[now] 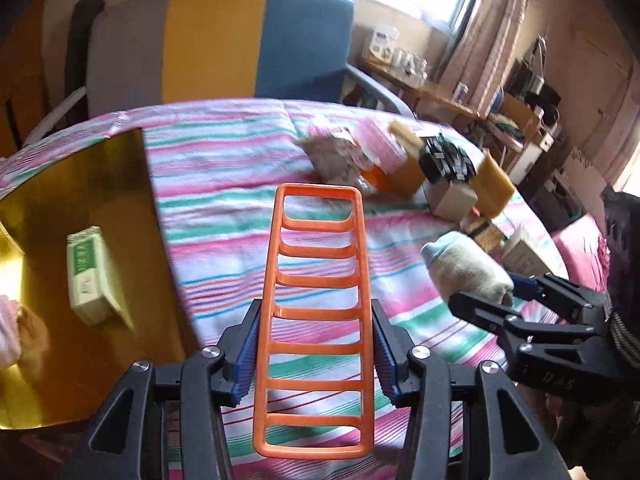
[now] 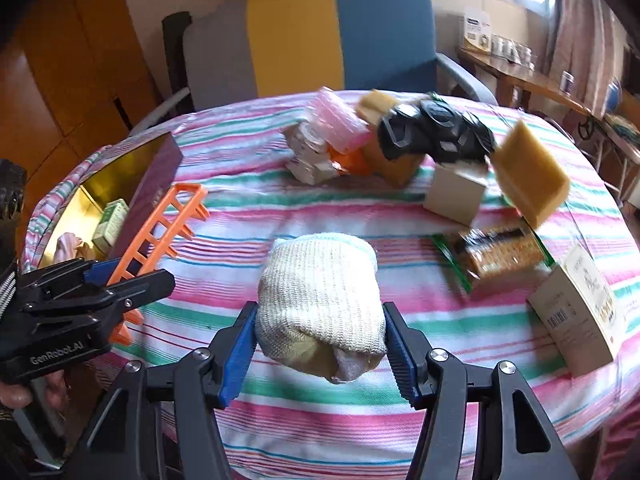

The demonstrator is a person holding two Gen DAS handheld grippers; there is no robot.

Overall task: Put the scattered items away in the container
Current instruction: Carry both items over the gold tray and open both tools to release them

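Observation:
My left gripper (image 1: 316,350) is shut on an orange ladder-shaped plastic rack (image 1: 316,300), held above the striped cloth. The same rack (image 2: 160,232) and left gripper (image 2: 120,276) show at the left of the right wrist view. My right gripper (image 2: 320,354) is shut on a rolled cream sock (image 2: 320,296), lifted off the table. That sock (image 1: 468,264) and right gripper (image 1: 508,292) appear at the right of the left wrist view. The container, a box with a gold lining (image 1: 60,360), stands at the left with a green-and-white packet (image 1: 90,276) inside.
At the far side of the round striped table (image 2: 320,420) lie a black controller (image 2: 436,128), yellow sponges (image 2: 528,172), small boxes (image 2: 456,192), a pink case (image 2: 340,120), a snack packet (image 2: 496,256) and a carton (image 2: 580,312). A blue-yellow chair (image 2: 340,36) stands behind.

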